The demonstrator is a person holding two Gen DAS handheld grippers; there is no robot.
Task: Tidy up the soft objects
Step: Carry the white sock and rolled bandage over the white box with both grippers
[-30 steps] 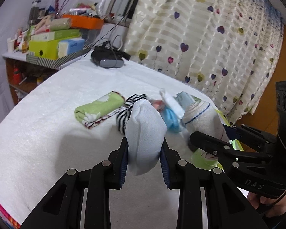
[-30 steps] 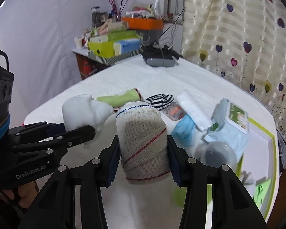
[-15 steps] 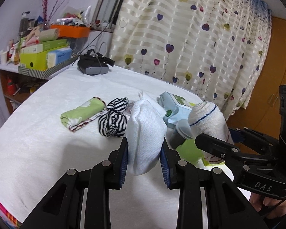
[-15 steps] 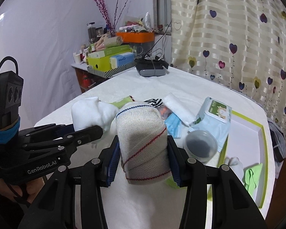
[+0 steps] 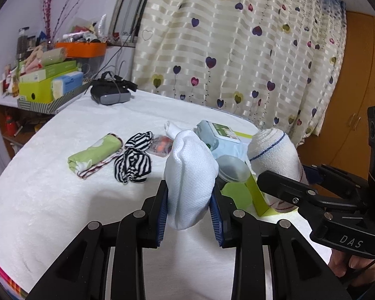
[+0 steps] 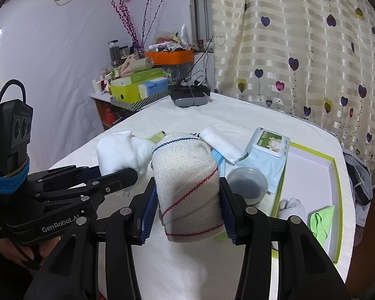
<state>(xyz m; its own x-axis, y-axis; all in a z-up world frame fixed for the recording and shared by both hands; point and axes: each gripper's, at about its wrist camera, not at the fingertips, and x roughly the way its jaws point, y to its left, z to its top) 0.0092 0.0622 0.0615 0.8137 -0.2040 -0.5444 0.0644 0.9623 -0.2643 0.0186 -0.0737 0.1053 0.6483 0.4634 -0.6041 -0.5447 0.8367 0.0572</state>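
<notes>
My left gripper (image 5: 189, 215) is shut on a white rolled sock (image 5: 190, 175), held above the white tablecloth; it also shows in the right wrist view (image 6: 122, 155). My right gripper (image 6: 186, 215) is shut on a beige rolled sock with red and blue stripes (image 6: 187, 187), seen beside the left one in the left wrist view (image 5: 275, 155). A green-rimmed white tray (image 6: 310, 175) lies to the right and holds a white sock (image 6: 291, 206) and a green cloth (image 6: 321, 221). A green folded cloth (image 5: 95, 155) and a black-and-white striped sock (image 5: 133, 162) lie on the table.
A wet-wipes pack (image 6: 267, 150), a round lidded container (image 6: 247, 183) and a white folded cloth (image 6: 220, 143) sit by the tray. A dark headset (image 5: 110, 92) lies at the far end. Boxes on a cluttered shelf (image 5: 45, 85) stand at left. A heart-patterned curtain (image 5: 237, 50) hangs behind.
Both grippers have lifted and pulled back with their socks still held, so the view now takes in more of the table, the tray and the curtain.
</notes>
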